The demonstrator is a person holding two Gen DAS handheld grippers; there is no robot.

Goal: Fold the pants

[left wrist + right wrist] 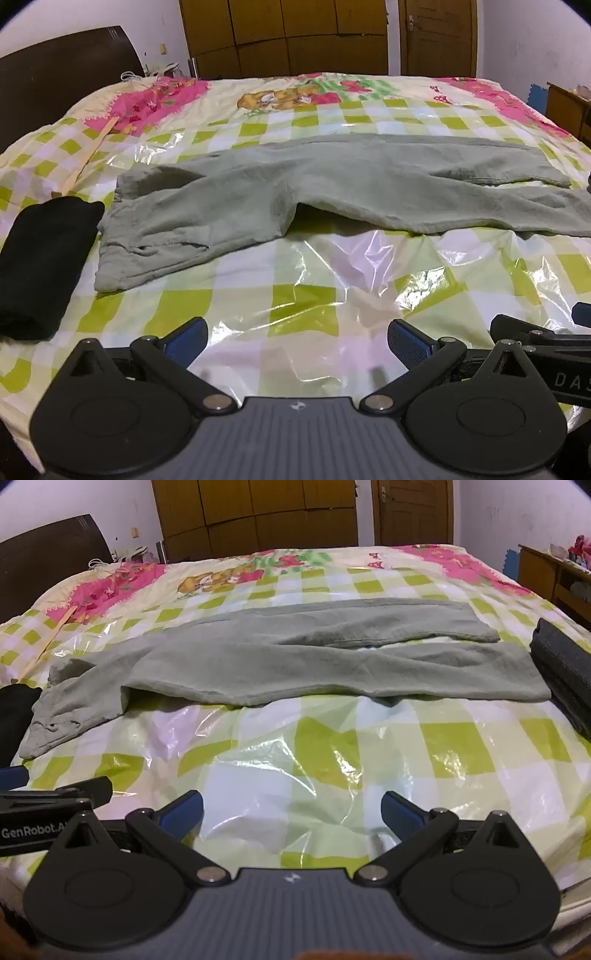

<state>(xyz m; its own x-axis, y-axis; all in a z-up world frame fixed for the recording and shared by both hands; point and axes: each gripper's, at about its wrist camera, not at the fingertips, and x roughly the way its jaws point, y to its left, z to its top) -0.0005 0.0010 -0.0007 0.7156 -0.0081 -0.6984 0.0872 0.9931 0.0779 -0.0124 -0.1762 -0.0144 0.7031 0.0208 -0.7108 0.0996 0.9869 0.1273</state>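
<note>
1. Leftmost, a black bundle (44, 258) lies folded on the bed (303, 295), just beside the waist end of the pants (295, 184). It looks like a garment already folded, though the view is too dark to say what it is.
2. Next, the pants lie spread across the middle of the bed, waist to the left and legs running right. They appear to be folded once lengthwise, one leg laid roughly over the other, with the upper leg skewed off toward the far side. The waist end is rumpled and the crotch edge lifts into a small tent.
3. So I judge the task about a third done: the lengthwise fold is in place but untidy, and the crosswise folds, bringing the leg ends toward the waist, are left to do.
4. Nearer the camera, the left gripper (297, 341) hovers over bare plastic sheeting, well short of the pants, jaws spread wide and holding nothing.
5. Beside it, the right gripper (293, 812) hangs at the same near edge, jaws likewise spread and empty.
6. Rightmost, a dark grey bundle (565, 672) sits touching the leg hems, also seemingly folded.
</note>
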